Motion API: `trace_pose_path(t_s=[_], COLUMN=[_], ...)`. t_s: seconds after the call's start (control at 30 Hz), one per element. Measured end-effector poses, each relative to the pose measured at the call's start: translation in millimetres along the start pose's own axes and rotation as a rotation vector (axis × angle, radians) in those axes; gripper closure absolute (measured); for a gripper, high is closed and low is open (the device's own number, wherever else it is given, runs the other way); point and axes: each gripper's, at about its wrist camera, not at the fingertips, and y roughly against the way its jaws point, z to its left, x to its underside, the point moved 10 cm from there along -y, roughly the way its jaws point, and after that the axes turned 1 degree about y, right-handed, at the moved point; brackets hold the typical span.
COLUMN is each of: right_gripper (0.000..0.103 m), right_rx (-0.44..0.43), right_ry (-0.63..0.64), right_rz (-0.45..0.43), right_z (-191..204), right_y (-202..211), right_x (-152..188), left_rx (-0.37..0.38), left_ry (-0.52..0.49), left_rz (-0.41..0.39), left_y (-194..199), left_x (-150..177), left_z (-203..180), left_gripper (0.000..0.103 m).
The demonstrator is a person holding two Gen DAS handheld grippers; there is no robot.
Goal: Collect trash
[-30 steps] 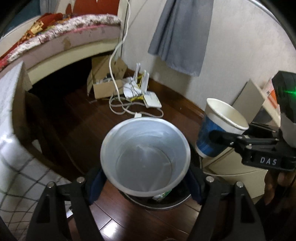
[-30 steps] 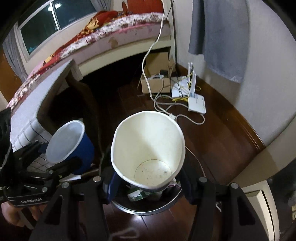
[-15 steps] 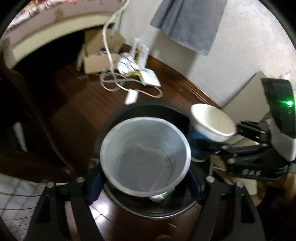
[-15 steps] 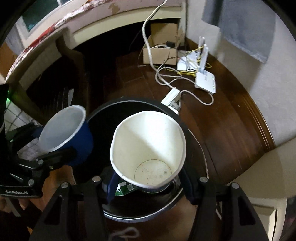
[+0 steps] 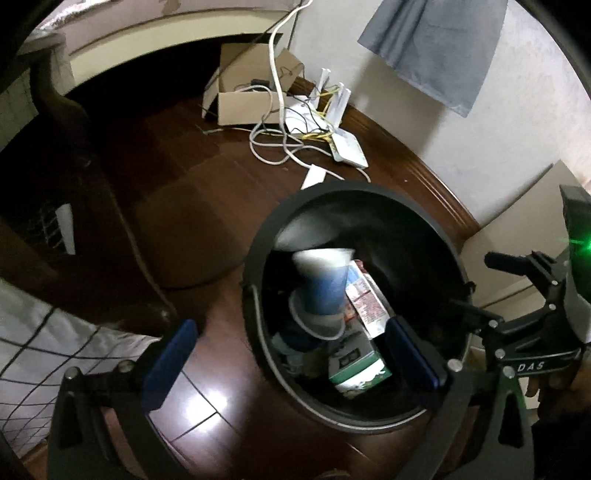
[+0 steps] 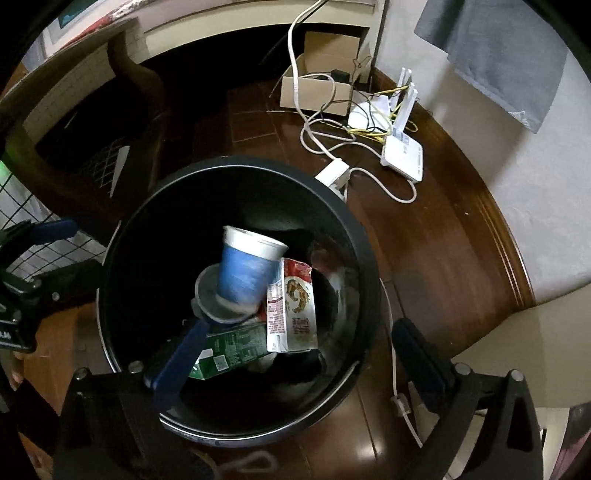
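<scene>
A black round trash bin (image 5: 258, 266) (image 6: 354, 236) stands on the dark wood floor. Inside lie two blue paper cups, one (image 5: 325, 284) (image 6: 247, 269) blurred on top of the other (image 5: 314, 325) (image 6: 210, 299), beside a red-and-white carton (image 5: 365, 302) (image 6: 295, 306) and a green carton (image 5: 354, 365) (image 6: 232, 350). My left gripper (image 5: 291, 358) is open and empty over the bin's near side. My right gripper (image 6: 295, 354) is open and empty above the bin; it also shows in the left wrist view (image 5: 480, 291).
A cardboard box (image 5: 243, 96) (image 6: 317, 88), white routers (image 5: 347, 147) (image 6: 402, 155) and tangled cables (image 6: 332, 140) lie on the floor by the wall. A bed frame (image 6: 221, 33) is behind. A chair with checked cushion (image 5: 55, 332) is at left.
Both grippers held blue paper cups over the bin; both have opened and the cups have dropped into the bin. The views tilted down toward the bin.
</scene>
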Motion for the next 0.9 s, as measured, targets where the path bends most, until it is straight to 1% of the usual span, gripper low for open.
trace_pose_path(t_s=[0.07, 0.17, 0.3, 0.53, 0.73, 0.87, 0.9], right_gripper=[0.001, 0.001, 0.001, 0.001, 0.001, 0.001, 0.001], right_rx=[0.000, 0.007, 0.012, 0.000, -0.005, -0.017, -0.017], right_ry=[-0.012, -0.018, -0.008, -0.031, -0.054, -0.080, -0.084], right_rz=[-0.005, -0.016, -0.024, -0.062, -0.110, -0.149, -0.164], right_z=[2, 8, 16, 25, 34, 42, 44], right_y=[2, 8, 14, 32, 54, 76, 84], right_x=[1, 0, -2, -3, -1, 1, 2], left_rx=[-0.024, -0.041, -0.051, -0.066, -0.085, -0.130, -0.129], left_ry=[-0.014, -0.017, -0.011, -0.017, -0.034, -0.048, -0.047], left_rz=[-0.019, -0.036, -0.045, -0.072, -0.109, -0.125, -0.134], left_y=[7, 14, 21, 43, 67, 90, 96], left_x=[0, 1, 3, 7, 10, 11, 11], left_z=[2, 5, 7, 8, 6, 10, 11], left_gripper=[0.001, 0.001, 0.001, 0.001, 0.001, 0.001, 0.001])
